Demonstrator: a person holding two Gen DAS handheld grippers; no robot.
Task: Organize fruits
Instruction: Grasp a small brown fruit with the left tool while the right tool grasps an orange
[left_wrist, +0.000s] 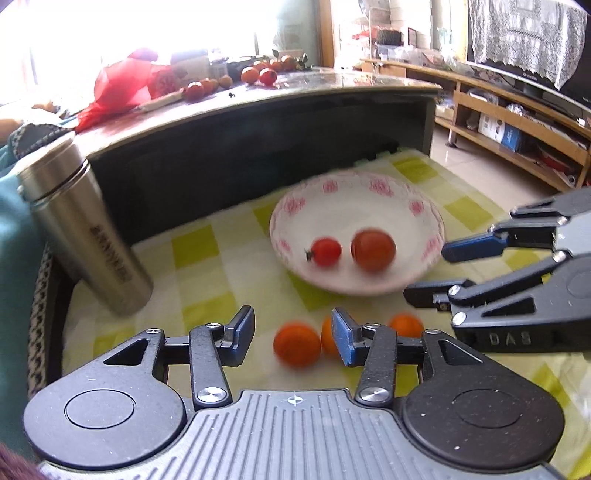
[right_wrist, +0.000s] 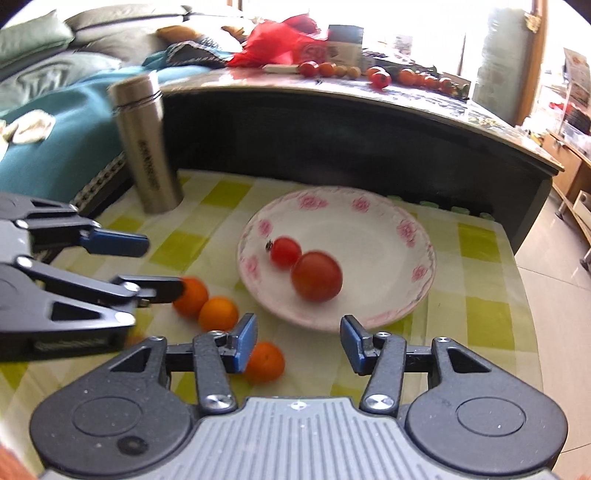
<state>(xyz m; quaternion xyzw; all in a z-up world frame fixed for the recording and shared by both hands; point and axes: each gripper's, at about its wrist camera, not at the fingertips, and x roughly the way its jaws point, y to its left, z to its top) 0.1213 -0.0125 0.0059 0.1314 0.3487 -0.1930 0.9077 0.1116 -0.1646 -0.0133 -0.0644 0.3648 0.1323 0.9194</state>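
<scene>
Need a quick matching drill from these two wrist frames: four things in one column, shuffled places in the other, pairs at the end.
Things:
1. two red tomatoes
2. three oranges
3. steel flask
4. red bag

Places:
A. up on the dark table behind
B. standing at the cloth's far corner
C. inside the flowered plate
D. on the checked cloth, beside the plate

Pairs: 1-C, 2-D, 3-B, 4-A

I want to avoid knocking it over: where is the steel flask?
The steel flask stands upright at the cloth's far left corner, left of the plate, in both views.
</scene>
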